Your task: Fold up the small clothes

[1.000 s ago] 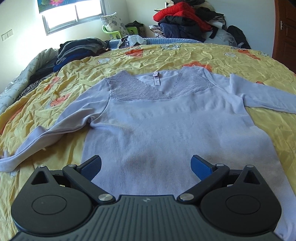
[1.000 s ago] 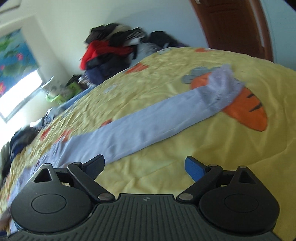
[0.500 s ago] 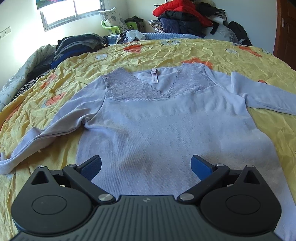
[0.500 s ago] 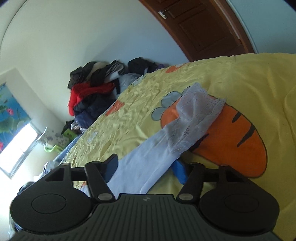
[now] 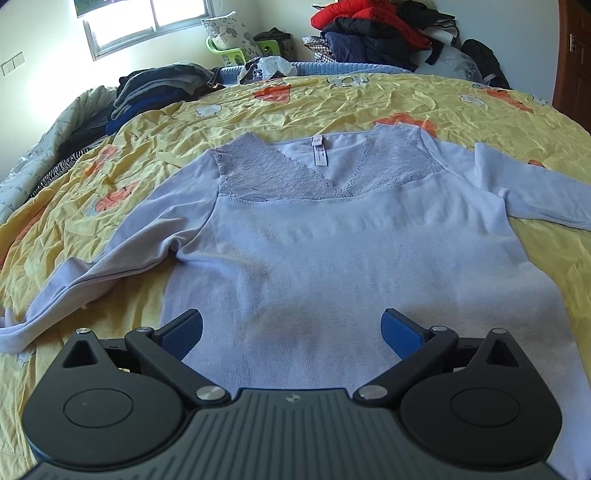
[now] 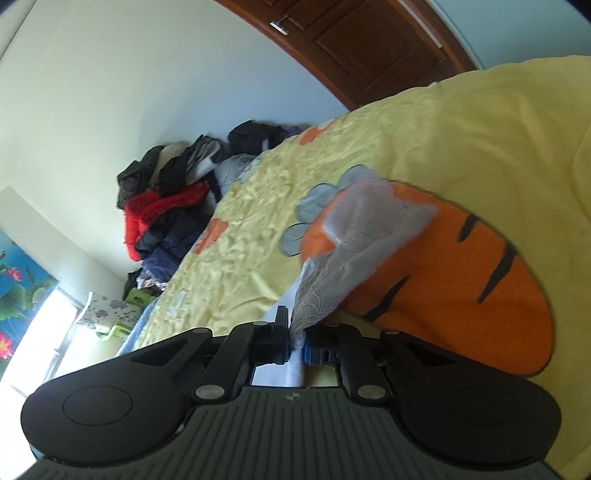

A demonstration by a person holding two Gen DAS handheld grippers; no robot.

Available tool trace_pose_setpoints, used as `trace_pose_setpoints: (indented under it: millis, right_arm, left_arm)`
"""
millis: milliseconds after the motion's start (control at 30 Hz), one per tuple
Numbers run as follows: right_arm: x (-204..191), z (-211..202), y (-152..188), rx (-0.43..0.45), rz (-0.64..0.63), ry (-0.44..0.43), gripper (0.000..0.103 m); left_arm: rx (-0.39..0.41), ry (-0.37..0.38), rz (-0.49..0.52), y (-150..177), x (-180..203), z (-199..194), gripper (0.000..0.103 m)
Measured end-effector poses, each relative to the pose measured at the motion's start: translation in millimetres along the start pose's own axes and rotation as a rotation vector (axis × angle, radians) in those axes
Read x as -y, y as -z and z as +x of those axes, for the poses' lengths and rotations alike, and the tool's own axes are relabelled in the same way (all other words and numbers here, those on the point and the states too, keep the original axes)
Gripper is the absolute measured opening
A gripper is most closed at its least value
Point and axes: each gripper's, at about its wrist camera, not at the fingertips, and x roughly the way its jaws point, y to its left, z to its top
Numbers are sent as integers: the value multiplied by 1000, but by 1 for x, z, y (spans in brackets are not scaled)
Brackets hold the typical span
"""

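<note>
A pale lilac long-sleeved top (image 5: 332,251) with a lace yoke lies flat, front up, on the yellow bedspread (image 5: 332,103). My left gripper (image 5: 291,328) hovers over its lower body, open, nothing between its blue pads. In the right wrist view my right gripper (image 6: 295,347) is closing its jaws on the sleeve; the pads pinch the fabric just behind the lace cuff (image 6: 362,236). The cuff fans out past the fingers over an orange carrot print (image 6: 461,280). The left sleeve (image 5: 92,280) trails toward the bed's left edge.
Piles of clothes sit at the bed's head (image 5: 369,29) and far left (image 5: 155,88). A patterned pillow and green stool (image 5: 236,40) stand under the window. A brown door (image 6: 369,44) is beyond the bed's right side.
My right gripper rolled, moved in along the sleeve and closed on it near the cuff. The left gripper stayed open over the top's body, barely moving.
</note>
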Motion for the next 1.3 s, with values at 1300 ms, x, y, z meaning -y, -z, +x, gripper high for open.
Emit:
trace_pose_setpoints:
  millis: [1300]
  right_arm:
    - [-238,-3,190,-502,-329,-442,12]
  left_arm:
    - [-8,7,-97,1,-50,5,103]
